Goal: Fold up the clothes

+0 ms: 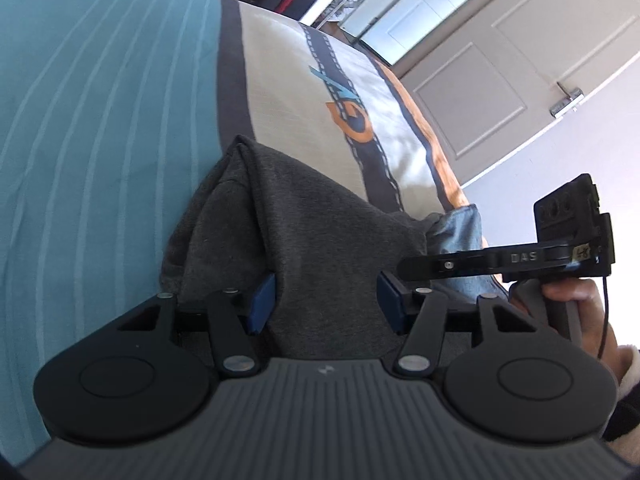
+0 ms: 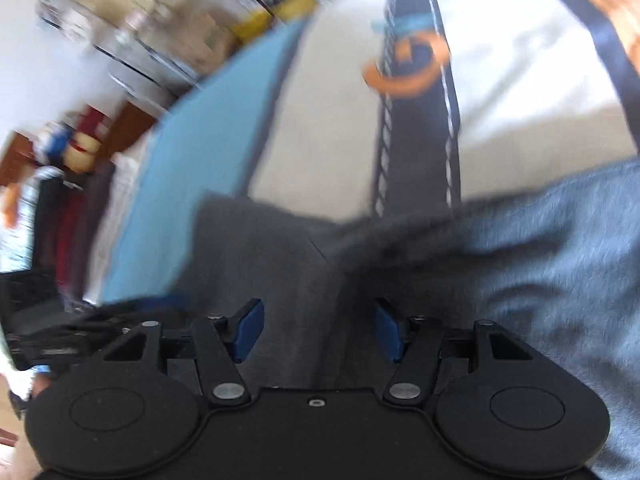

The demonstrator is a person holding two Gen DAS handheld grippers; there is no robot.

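Note:
A dark grey garment [image 1: 288, 232] lies bunched on the bed, with a folded ridge rising toward the far end. My left gripper [image 1: 326, 302] is open, its blue pads [image 1: 262, 300] spread on either side of the grey cloth. My right gripper [image 2: 318, 330] is also open over the same grey garment [image 2: 280, 264]; this view is blurred. The right gripper's body [image 1: 560, 248] shows in the left wrist view at the right, held by a hand. A light blue denim piece [image 2: 552, 256] lies to the right of the grey cloth and also shows in the left wrist view [image 1: 460, 232].
The bed cover is teal striped [image 1: 100, 120] on the left and cream with a dark road print [image 1: 360, 120] on the right. A white door [image 1: 500, 80] stands beyond the bed. Shelves and boxes [image 2: 120, 20] show blurred at the back.

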